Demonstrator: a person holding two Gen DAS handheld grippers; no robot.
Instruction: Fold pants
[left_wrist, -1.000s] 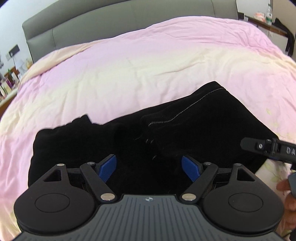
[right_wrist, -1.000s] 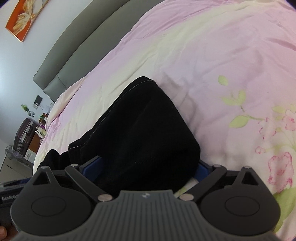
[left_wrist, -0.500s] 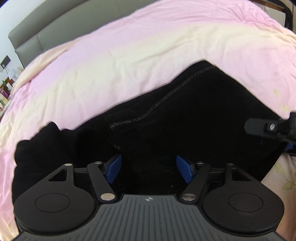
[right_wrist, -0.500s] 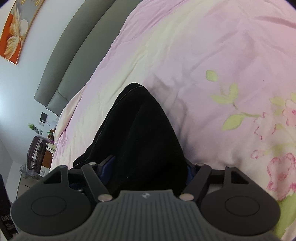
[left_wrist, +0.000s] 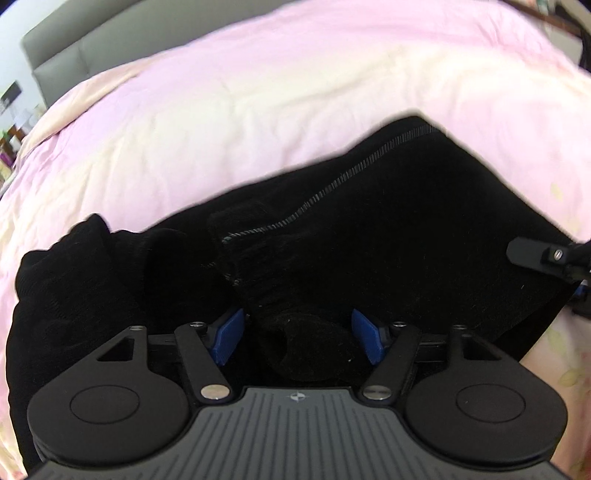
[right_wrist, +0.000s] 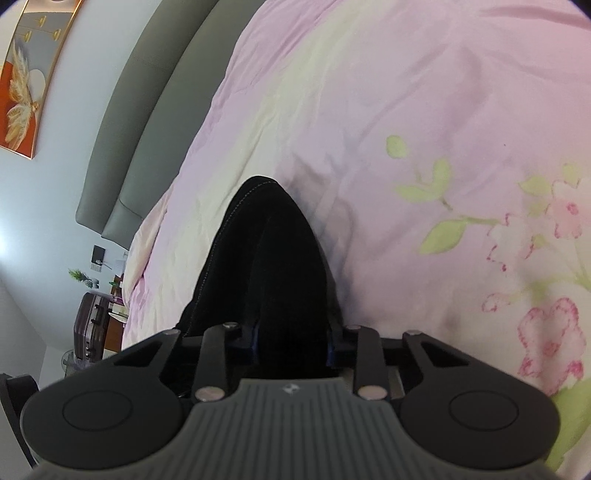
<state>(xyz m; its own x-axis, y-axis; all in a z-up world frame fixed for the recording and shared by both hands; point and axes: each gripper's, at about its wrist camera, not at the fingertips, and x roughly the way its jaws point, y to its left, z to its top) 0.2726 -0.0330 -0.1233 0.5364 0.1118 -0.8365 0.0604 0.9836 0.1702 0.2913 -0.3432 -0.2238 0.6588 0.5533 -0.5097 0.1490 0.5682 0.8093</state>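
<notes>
Black pants (left_wrist: 388, 229) with a grey stitched seam lie bunched on the pink bedspread (left_wrist: 258, 103). My left gripper (left_wrist: 297, 336) is low over them, its blue pads (left_wrist: 227, 334) apart with a fold of black cloth between them, not clamped. My right gripper (right_wrist: 291, 341) is shut on a thick fold of the pants (right_wrist: 273, 258) and holds it raised off the bed. The right gripper's finger (left_wrist: 535, 254) shows at the right edge of the left wrist view, at the pants' right end.
A grey padded headboard (right_wrist: 147, 103) runs behind the bed. A dark suitcase (right_wrist: 92, 321) and a small plant (right_wrist: 79, 275) stand beside the bed at the left. The bedspread has a flower print (right_wrist: 546, 332) at the right.
My right gripper has closed on the pants fold and lifted it. My left gripper has moved in closer over the pants and narrowed a little.
</notes>
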